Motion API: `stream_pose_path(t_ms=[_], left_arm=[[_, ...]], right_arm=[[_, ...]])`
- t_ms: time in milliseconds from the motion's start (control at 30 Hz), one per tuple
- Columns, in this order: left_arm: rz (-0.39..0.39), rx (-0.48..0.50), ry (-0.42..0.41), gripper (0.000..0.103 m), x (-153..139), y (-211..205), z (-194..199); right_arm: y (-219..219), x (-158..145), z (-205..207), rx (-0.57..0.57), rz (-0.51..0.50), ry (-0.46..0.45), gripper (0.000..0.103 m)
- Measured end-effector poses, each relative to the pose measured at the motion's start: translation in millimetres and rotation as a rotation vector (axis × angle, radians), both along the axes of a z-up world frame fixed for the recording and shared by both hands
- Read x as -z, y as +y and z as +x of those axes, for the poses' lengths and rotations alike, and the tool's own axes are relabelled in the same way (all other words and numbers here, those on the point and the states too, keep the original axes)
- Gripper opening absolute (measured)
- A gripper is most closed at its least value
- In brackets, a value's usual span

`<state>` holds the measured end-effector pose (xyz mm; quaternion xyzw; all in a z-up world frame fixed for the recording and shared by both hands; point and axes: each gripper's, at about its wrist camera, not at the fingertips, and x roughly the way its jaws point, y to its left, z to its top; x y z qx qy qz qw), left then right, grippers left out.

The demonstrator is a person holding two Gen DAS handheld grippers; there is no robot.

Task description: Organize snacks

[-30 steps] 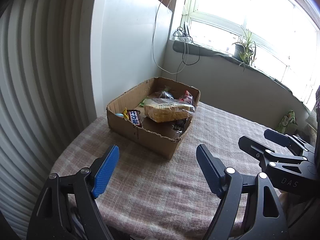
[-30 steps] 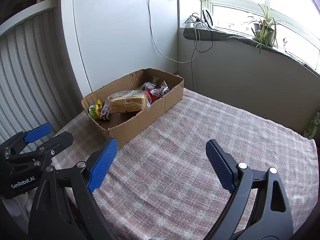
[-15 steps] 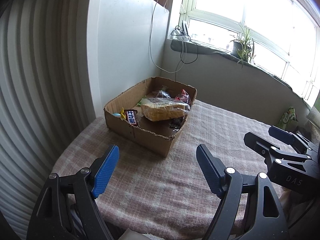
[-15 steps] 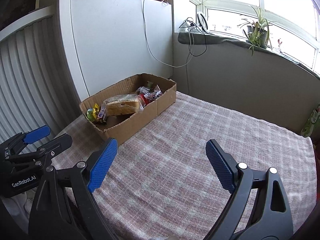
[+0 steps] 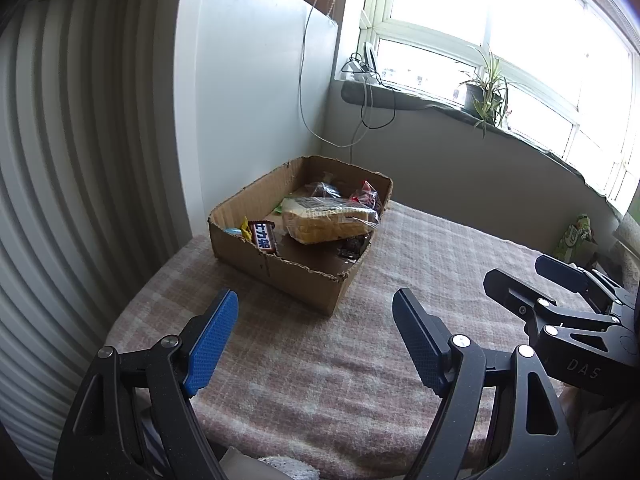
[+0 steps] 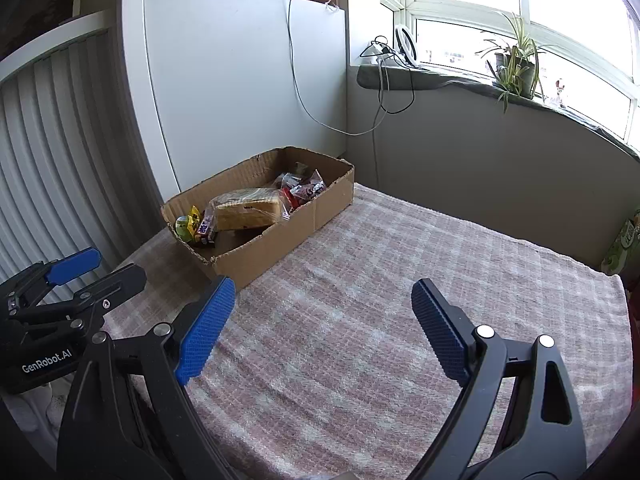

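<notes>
Both grippers have pulled back from the cardboard box (image 5: 298,236) over the last second; the box sits smaller and farther off in both wrist views now, contents unchanged.

Box is on the far-left part of the desk (image 5: 360,360), near the white cabinet panel (image 5: 248,112), open top, ragged torn rim. Inside: bagged loaf of sliced bread (image 5: 328,222) lying across the middle, Snickers bar (image 5: 264,236) leaning on the near-left wall, yellow wrapper (image 5: 244,227) just beside it, red and dark snack packets (image 5: 366,196) at the far end. Right wrist view also shows a green round item (image 6: 184,226) in the near-left corner next to the bar.

Left gripper (image 5: 316,340): jaws spread wide, nothing between the blue pads (image 5: 210,342), hovering over the near desk edge, well apart from the box. Right gripper (image 6: 320,330): same, spread, empty, over the checked pink cloth (image 6: 380,300) that covers the desk. Each gripper shows in the other's camera, side by side.

Background: ribbed white panel (image 5: 60,160) on the left, window sill (image 6: 460,80) with a potted plant (image 6: 516,66), ring light (image 6: 406,46) and dangling cables (image 6: 380,92). Green carton (image 5: 576,236) past the far-right desk corner.
</notes>
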<state>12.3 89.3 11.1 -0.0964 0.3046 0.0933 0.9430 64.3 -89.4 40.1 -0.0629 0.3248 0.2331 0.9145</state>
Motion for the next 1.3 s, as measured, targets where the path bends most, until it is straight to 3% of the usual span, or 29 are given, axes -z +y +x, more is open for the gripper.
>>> stream_pose_path(t_ms=[1300], left_arm=[[0.019,0.010,0.004,0.080,0.7,-5.2,1.3]], right_arm=[[-1.4,5.9,0.3,0.002,-0.003,0.014,0.092]])
